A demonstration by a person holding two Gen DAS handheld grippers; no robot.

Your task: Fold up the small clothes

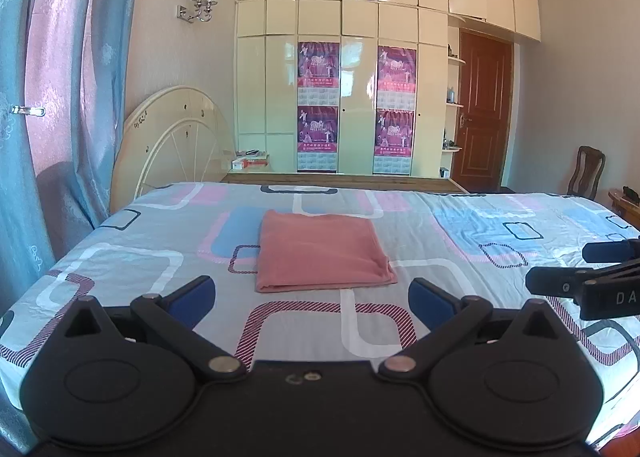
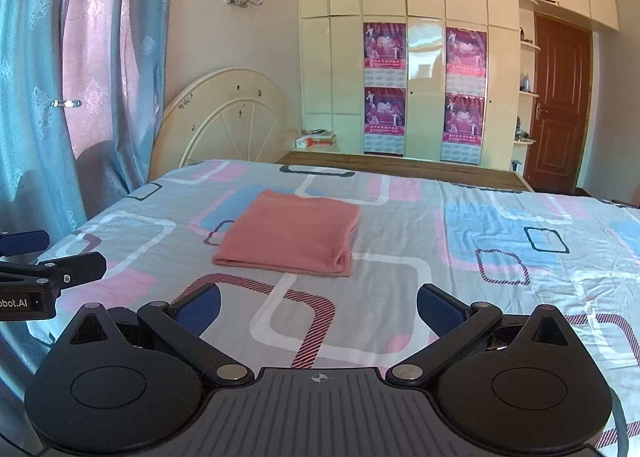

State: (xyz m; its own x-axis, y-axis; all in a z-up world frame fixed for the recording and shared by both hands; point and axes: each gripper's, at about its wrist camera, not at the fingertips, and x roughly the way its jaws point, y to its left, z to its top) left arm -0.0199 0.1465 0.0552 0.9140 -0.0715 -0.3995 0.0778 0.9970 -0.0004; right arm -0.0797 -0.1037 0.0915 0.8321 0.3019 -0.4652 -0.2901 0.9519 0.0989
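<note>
A salmon-pink garment [image 1: 322,251] lies folded into a flat rectangle on the patterned bed sheet [image 1: 460,257]. It also shows in the right wrist view [image 2: 292,237], with its folded edge toward the right. My left gripper [image 1: 312,297] is open and empty, hovering just short of the garment's near edge. My right gripper [image 2: 318,307] is open and empty, a little back from the garment. Each gripper shows at the edge of the other's view: the right one [image 1: 560,269] and the left one [image 2: 60,253].
The bed fills the foreground, with a blue curtain [image 1: 48,137] close on the left. Behind it stand a round white headboard [image 1: 176,137], a cream wardrobe [image 1: 360,77] with posters, a brown door [image 1: 482,109] and a wooden chair [image 1: 586,173].
</note>
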